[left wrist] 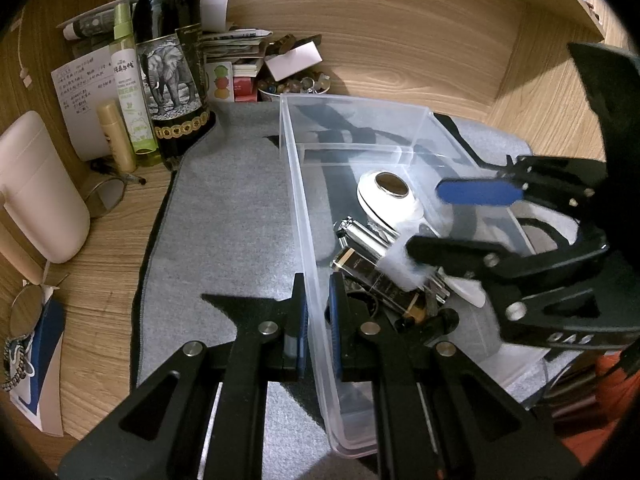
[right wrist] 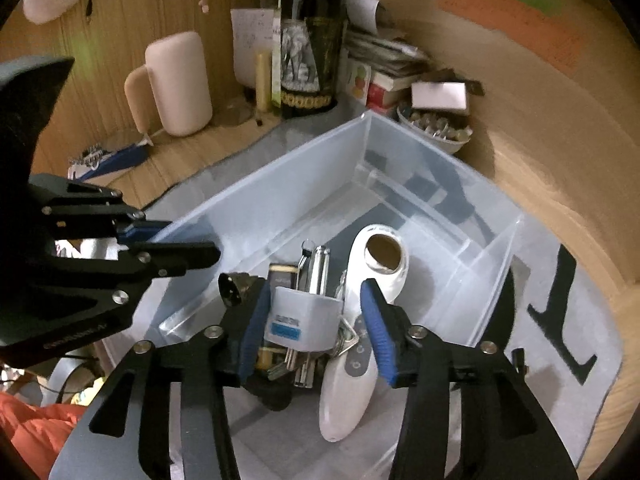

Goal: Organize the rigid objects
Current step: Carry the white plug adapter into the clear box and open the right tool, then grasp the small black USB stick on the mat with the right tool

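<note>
Right hand-held gripper [right wrist: 314, 322] tilted over bin [right wrist: 304, 160]

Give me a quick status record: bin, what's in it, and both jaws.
bin: clear plastic bin on grey mat
contents: white handheld device, metal lighter, dark clutter underneath
left gripper: jaws shut on the bin's near wall
right gripper: jaws open around white plug, right pad clear of it
plug: over the bin's pile
outside bin: wine bottle, spray bottle
</note>
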Available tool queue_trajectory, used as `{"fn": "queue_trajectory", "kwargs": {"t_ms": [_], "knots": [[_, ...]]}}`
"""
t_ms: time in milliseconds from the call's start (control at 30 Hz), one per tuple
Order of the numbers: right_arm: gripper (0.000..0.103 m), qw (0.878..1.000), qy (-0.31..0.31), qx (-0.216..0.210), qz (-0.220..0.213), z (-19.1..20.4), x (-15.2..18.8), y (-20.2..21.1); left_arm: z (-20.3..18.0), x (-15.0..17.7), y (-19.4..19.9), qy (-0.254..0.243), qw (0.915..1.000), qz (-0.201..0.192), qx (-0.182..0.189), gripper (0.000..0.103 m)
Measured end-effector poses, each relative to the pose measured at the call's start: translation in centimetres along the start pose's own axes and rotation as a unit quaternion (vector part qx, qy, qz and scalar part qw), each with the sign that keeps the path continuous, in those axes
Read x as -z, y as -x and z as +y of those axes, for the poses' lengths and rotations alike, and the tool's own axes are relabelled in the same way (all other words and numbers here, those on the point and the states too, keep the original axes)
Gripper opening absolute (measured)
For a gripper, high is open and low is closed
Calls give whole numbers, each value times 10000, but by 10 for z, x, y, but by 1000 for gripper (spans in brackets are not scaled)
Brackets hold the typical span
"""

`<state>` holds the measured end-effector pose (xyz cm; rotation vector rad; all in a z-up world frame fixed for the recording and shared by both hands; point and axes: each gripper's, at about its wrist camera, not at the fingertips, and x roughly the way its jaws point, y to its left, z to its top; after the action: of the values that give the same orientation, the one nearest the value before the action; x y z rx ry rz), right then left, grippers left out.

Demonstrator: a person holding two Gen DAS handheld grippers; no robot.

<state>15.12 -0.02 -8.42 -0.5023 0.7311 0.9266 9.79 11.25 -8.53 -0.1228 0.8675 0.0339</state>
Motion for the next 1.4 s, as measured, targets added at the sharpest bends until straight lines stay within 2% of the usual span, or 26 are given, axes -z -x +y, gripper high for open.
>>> {"fn": "queue_trajectory", "kwargs": {"t_ms": [200,333,600,900,1100,1333,1400], "knots": [[51,9991,-173,190,-334,-12,-4,22,0,0,0,-8,10000,3,-9,9],[62,9961,-385,424,-673,-27,-3,43,0,-1,0,-18,10000,20,-28,9],[63,9875,-896,965,-868,-71,11,70,0,-1,0,-15,10000,17,-25,9],[63,9721,-1796,1393,-585,-132,44,69,-1,-1,0,-9,10000,16,-27,9],[63,9660,-2139,1444,-160,-160,63,37,-1,0,0,4,10000,12,-15,9],[62,9633,-2290,1342,409,-174,81,-8,-1,0,0,11,10000,12,-10,9],[54,9632,-2296,1306,496,-176,84,-15,-1,-1,0,9,10000,10,-14,9]]}}
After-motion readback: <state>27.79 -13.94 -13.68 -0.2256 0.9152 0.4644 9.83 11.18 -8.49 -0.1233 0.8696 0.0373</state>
